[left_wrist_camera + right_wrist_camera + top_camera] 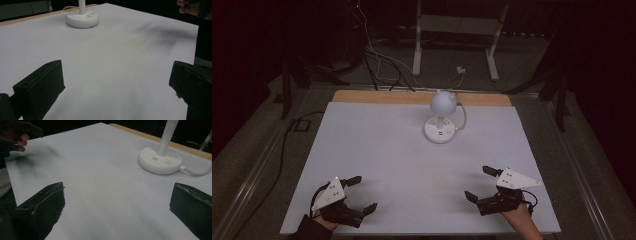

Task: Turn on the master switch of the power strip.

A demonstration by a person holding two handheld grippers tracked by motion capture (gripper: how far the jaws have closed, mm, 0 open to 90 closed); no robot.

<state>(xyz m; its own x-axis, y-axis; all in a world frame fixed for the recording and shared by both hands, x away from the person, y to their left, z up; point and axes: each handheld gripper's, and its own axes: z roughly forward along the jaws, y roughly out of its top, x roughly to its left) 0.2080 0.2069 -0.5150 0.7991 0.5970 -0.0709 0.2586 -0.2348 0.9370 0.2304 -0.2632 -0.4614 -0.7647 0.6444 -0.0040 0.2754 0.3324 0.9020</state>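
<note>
We see table (362,150) with white top, bare wooden strip (382,96) along far edge. White desk lamp (441,117) stands near far edge, round base (82,19) flat on top, white cord (197,172) trailing from base. Rest of top bare.

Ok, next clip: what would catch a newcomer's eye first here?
The white lamp stands alone at the far middle of the pale table, its round base carrying small ports and a cable running off the back. Near the front edge, the left tool and right tool sit wide apart, both open and holding nothing. The room around is dark.
</note>
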